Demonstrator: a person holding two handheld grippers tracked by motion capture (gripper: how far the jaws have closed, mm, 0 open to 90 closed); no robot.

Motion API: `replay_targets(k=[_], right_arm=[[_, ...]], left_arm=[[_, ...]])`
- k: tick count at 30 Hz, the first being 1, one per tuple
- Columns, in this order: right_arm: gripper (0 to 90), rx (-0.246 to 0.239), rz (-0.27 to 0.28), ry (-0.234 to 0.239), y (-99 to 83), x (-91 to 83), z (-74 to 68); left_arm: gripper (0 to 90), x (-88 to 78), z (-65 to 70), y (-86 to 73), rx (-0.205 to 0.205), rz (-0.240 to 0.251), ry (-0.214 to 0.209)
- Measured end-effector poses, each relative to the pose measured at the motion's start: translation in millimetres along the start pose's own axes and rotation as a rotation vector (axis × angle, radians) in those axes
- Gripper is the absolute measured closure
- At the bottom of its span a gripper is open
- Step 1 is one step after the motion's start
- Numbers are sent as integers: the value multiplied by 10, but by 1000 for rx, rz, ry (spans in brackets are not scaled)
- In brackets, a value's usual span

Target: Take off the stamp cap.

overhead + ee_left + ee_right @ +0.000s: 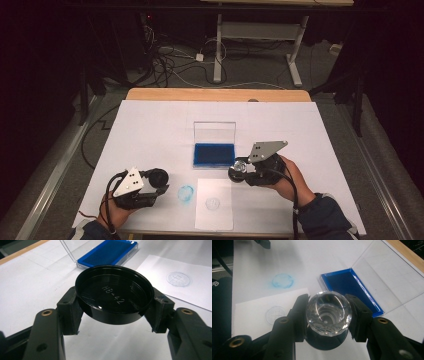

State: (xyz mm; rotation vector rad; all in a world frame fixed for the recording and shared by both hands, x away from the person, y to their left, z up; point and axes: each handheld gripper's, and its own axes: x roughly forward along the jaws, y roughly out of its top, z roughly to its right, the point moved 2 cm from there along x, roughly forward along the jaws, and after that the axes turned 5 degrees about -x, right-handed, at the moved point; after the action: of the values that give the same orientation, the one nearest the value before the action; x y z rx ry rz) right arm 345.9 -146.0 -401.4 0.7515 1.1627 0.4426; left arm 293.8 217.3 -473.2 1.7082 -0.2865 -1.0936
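My left gripper (155, 184) is near the table's front left, shut on a round black cap (159, 176). In the left gripper view the cap (113, 296) sits between the pads (68, 312), its hollow side up and marked HB-42. My right gripper (243, 171) is shut on a stamp with a clear faceted knob (239, 165). In the right gripper view the knob (328, 312) faces the camera, with the stamp's black body (324, 341) under it. A blue ink pad (214, 154) lies in its open clear case just left of the right gripper.
A small paper sheet (214, 204) with a faint round stamp print (213, 203) lies at the front middle. A blue ink smudge (185, 193) marks the white table cover (150, 125) beside it. The case's clear lid (214, 132) stands up behind the pad.
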Motion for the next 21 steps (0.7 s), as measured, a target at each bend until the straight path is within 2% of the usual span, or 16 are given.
replay_targets(k=[12, 17, 21], right_arm=[[571, 2, 8, -6, 25, 7, 23], [570, -2, 13, -9, 34, -2, 28], [571, -4, 15, -11, 43, -10, 25]], left_arm=[[367, -60, 13, -93, -28, -11, 10], [367, -37, 17, -111, -24, -27, 0], [367, -44, -5, -119, -38, -21, -4]])
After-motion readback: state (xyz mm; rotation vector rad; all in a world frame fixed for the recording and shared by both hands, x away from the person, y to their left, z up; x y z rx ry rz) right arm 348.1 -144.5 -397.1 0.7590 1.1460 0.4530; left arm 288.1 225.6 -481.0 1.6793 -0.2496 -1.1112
